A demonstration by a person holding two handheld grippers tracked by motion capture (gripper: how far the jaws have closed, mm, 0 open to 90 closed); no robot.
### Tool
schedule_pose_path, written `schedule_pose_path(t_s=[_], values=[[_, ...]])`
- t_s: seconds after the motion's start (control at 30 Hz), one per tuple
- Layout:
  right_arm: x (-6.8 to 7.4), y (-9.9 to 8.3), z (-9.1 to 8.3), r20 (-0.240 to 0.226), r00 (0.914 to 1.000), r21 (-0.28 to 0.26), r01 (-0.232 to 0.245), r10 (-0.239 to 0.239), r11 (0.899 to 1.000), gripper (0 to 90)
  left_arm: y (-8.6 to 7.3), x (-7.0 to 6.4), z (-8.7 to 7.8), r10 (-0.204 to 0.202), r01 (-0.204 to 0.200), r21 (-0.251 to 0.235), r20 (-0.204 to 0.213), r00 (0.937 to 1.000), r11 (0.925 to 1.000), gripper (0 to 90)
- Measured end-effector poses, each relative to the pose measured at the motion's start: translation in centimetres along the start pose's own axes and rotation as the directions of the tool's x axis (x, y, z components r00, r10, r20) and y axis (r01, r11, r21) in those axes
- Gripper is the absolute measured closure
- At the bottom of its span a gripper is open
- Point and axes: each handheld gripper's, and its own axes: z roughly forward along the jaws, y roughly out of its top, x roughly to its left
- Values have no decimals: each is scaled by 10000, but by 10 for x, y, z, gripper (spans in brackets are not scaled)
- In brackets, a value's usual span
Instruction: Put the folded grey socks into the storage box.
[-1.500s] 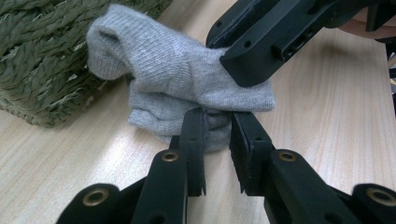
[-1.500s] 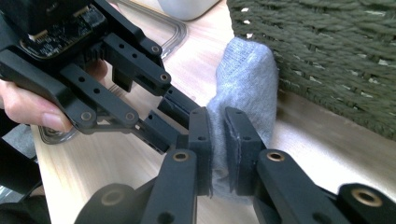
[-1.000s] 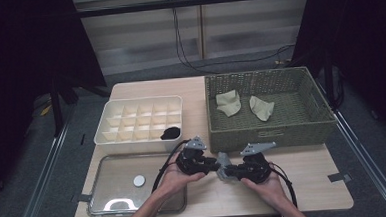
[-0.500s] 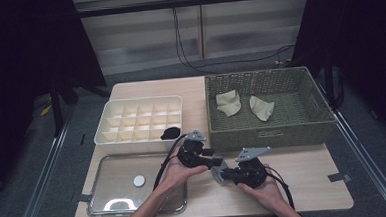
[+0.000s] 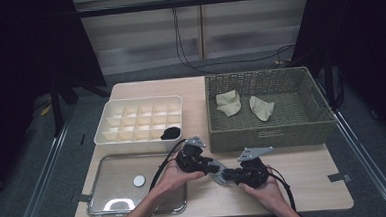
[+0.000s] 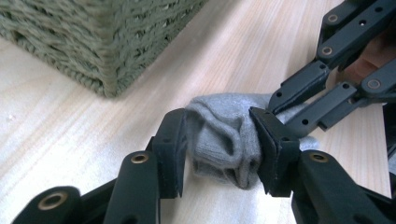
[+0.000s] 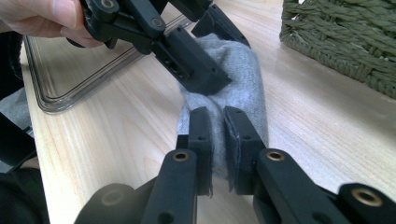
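Observation:
A grey sock (image 5: pixel 218 170) lies on the wooden table between my two grippers. In the left gripper view the left gripper (image 6: pixel 222 149) is shut on a bunched end of the sock (image 6: pixel 219 135). In the right gripper view the right gripper (image 7: pixel 218 140) pinches the other end of the sock (image 7: pixel 245 70) thin between its jaws. From above, the left gripper (image 5: pixel 203 162) sits up and left of the right gripper (image 5: pixel 230 175), with the sock stretched between them.
A wicker basket (image 5: pixel 267 134) at the back right holds two beige cloths (image 5: pixel 229 103) (image 5: pixel 261 107). A white divided box (image 5: pixel 107 135) has a black item (image 5: pixel 171 133) in one cell. A clear tray (image 5: pixel 111 203) with a white disc (image 5: pixel 139 180) lies front left.
The right gripper has drawn back toward the table's front edge and slightly right, and the sock between the two grippers has lengthened. The left gripper has barely moved.

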Motion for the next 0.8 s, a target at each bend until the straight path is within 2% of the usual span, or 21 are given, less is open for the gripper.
schedule_pose_path(t_s=[0.03,0.2,0.23,0.3,0.33,0.4,0.47,0.53,0.6,0.8], values=[[0,0,0,14,10000,9,75,-75,10000,821,0,-2,-1,33,-29,195,-198,9998,9998,573],[1,1,-2,60,9999,113,-90,90,9999,784,-3,-6,-1,154,-155,-32,-250,9996,9999,571],[1,1,-3,113,9997,126,-199,197,9997,765,-3,-6,-2,270,-265,117,-421,9987,9996,570],[1,0,-6,185,9994,125,-290,288,9995,730,-3,-6,-2,181,-178,113,-329,9993,9998,569],[1,0,-8,276,9991,127,-311,307,9994,713,-4,-6,-1,215,-217,-50,-326,9992,9998,569],[0,-2,-11,388,9981,221,-481,472,9986,710,-4,-7,-1,193,-193,-13,-320,9993,9998,567],[0,-4,-10,312,9974,287,-660,651,9974,721,-4,-6,-1,142,-140,61,-244,9996,9999,557],[0,-5,-10,303,9972,321,-688,678,9971,732,-5,-7,-1,199,-199,18,-351,9992,9998,539],[0,-5,-9,258,9971,396,-720,710,9966,744,-4,-8,-2,42,-37,131,-431,9991,9999,508],[2,-6,-8,250,9972,596,-719,705,9956,751,-7,-6,-1,-317,317,255,15,9995,9992,453]])
